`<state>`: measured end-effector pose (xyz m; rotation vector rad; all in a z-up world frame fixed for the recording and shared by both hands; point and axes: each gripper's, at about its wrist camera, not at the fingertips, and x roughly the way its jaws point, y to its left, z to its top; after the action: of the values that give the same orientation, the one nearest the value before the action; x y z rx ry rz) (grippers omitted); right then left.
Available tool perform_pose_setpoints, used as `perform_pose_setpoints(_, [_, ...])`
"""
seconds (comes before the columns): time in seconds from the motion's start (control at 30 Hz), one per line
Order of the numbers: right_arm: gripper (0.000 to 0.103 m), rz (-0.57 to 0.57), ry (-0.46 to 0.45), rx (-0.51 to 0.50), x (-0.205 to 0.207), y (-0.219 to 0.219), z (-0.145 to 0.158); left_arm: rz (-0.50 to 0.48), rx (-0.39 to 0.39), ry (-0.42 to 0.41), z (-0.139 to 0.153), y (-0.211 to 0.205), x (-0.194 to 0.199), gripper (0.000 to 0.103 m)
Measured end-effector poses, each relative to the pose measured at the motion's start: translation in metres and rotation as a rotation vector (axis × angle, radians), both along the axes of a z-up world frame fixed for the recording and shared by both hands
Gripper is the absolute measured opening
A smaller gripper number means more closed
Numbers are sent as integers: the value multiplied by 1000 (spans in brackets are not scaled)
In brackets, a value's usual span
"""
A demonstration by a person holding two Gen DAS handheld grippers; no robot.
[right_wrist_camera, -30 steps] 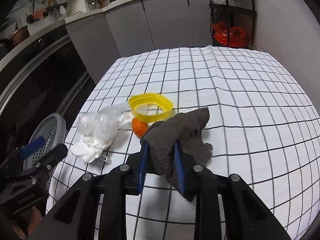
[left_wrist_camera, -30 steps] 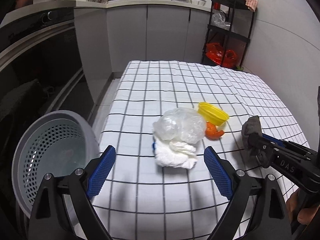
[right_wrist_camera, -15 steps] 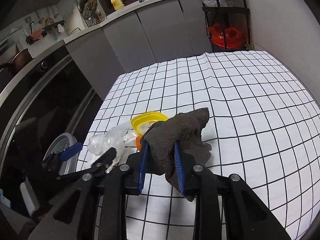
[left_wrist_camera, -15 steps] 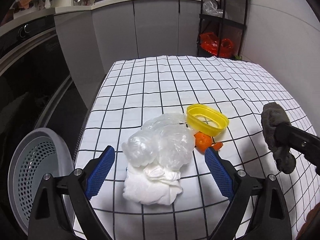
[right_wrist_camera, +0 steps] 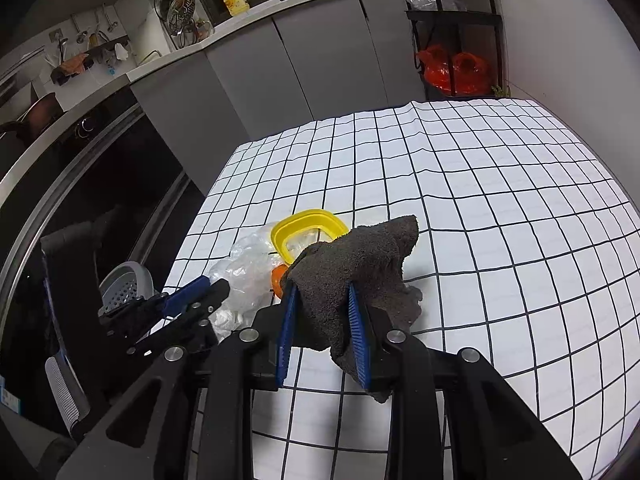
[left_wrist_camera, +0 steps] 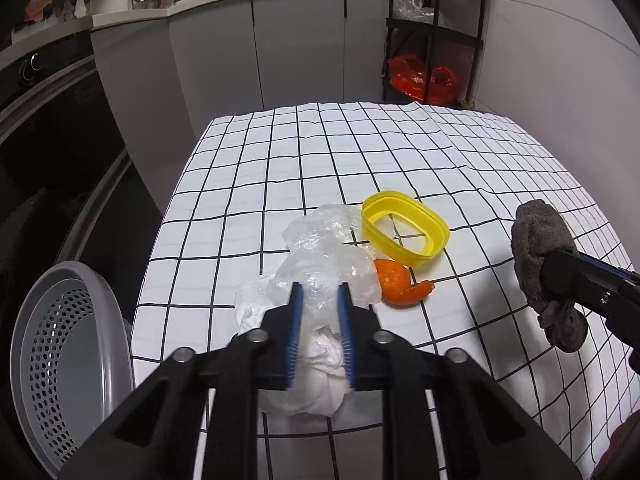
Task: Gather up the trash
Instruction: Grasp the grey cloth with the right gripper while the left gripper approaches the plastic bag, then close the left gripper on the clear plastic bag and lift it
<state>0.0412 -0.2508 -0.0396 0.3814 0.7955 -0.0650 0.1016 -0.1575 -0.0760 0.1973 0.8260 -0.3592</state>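
Observation:
My left gripper (left_wrist_camera: 319, 292) has its jaws closing, and the blue pads pinch a crumpled clear plastic bag (left_wrist_camera: 320, 256) lying over a white tissue wad (left_wrist_camera: 316, 364) on the checked tablecloth (left_wrist_camera: 360, 152). Just right of the bag lie an orange peel (left_wrist_camera: 394, 284) and a yellow plastic ring (left_wrist_camera: 420, 258). My right gripper (right_wrist_camera: 320, 292) is shut on a dark grey cloth (right_wrist_camera: 360, 264) and hovers above the table to the right of the pile. The right wrist view shows the left gripper (right_wrist_camera: 212, 284) against the bag (right_wrist_camera: 248, 268).
A grey perforated basket (left_wrist_camera: 52, 320) stands off the table's left edge, low beside the dark oven front. Grey cabinets run behind the table. A black rack (left_wrist_camera: 432, 40) with red bags (left_wrist_camera: 424, 76) stands at the back right by the wall.
The left gripper moved forward over the pile with wide-open jaws, then shut them on the clear bag. The right gripper kept its grip on the cloth and barely moved.

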Motion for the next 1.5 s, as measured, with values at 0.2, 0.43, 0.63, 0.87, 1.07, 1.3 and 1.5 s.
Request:
perform_pose_setpoints(0.2, [25, 3, -7, 3, -1, 2, 2, -6, -28, -17, 12, 9, -7, 2])
perform_pose_setpoints(0.43, [25, 9, -21, 4, -3, 7, 6, 5, -63, -52, 32, 27, -16, 1])
perform_pose_setpoints(0.63, [25, 10, -18, 16, -4, 9, 5, -8, -59, -32, 28, 26, -15, 2])
perform_pose_setpoints(0.87, [25, 8, -20, 25, -4, 6, 6, -15, -57, 8, 17, 20, -9, 11])
perform_pose_setpoints(1.07, [25, 6, -29, 38, -3, 4, 8, -13, -58, 0, 13, 12, -5, 61])
perform_pose_setpoints(1.3, [25, 9, -33, 58, -3, 0, 9, -12, -26, 8, 4, -4, 8, 70])
perform_pose_setpoints(1.5, [25, 11, -35, 67, -2, 0, 10, 18, 21, 29, -10, -13, 23, 68])
